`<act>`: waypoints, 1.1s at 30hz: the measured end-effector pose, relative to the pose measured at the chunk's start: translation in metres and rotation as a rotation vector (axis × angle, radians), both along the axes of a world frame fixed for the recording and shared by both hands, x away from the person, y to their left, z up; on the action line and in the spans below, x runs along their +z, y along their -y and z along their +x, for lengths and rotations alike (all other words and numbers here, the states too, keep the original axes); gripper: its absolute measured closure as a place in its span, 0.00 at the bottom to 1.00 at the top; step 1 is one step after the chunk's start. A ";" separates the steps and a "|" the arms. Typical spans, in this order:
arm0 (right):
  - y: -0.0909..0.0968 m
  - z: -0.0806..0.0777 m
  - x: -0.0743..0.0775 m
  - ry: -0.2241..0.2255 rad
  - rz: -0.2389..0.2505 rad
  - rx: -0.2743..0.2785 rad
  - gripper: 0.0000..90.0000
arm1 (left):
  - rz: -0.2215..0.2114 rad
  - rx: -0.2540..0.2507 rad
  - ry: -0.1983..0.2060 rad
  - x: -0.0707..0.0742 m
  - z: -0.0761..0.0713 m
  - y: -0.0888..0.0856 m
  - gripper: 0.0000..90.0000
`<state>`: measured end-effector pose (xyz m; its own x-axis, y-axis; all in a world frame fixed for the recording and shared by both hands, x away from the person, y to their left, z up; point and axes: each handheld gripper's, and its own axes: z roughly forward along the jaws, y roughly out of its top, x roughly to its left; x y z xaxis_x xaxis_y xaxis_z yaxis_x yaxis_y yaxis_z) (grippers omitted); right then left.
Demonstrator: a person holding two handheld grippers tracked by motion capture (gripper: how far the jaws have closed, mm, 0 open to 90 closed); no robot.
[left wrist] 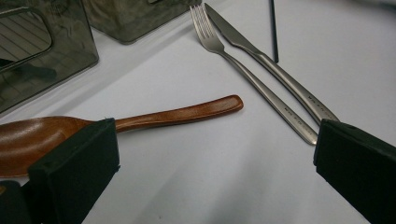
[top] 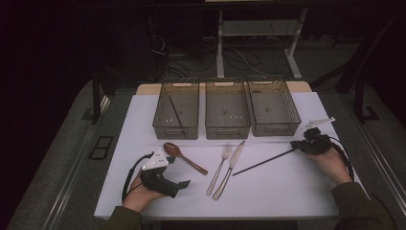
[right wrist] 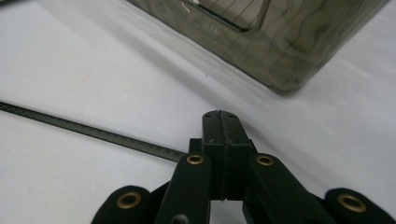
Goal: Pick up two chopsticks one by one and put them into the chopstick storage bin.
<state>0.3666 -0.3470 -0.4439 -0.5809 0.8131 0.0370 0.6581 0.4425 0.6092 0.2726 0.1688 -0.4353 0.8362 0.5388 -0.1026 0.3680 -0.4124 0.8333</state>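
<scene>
While clamped | right tongs (right wrist: 223, 140) | black chopstick (right wrist: 88, 130) end between pads, on table

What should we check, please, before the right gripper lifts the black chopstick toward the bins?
1. Right gripper jaws closed on the black chopstick: ok, they pinch its end.
2. Chopstick free of the knife: ok, its tip lies beside the knife, apart.
3. Left bin already holds one chopstick: ok, a likely match.
4. Middle bin and right bin hold no cutlery: ok.
5. Left gripper out of the way: ok, jaws open by the wooden spoon, holding nothing.
6. Grip firm enough: cannot tell.
</scene>
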 end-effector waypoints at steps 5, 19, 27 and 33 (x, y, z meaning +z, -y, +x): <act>0.005 -0.007 0.000 -0.001 0.000 0.002 0.99 | 0.001 0.001 -0.001 0.000 0.000 0.000 0.00; 0.013 -0.028 0.002 -0.018 -0.001 0.018 0.99 | 0.002 -0.003 0.000 0.000 -0.001 0.002 0.00; 0.017 -0.037 0.002 -0.021 0.009 0.022 0.99 | 0.005 -0.006 -0.001 0.000 -0.001 0.002 0.00; 0.017 -0.045 0.003 -0.025 0.010 0.035 0.99 | 0.005 -0.006 -0.001 0.000 -0.001 0.003 0.00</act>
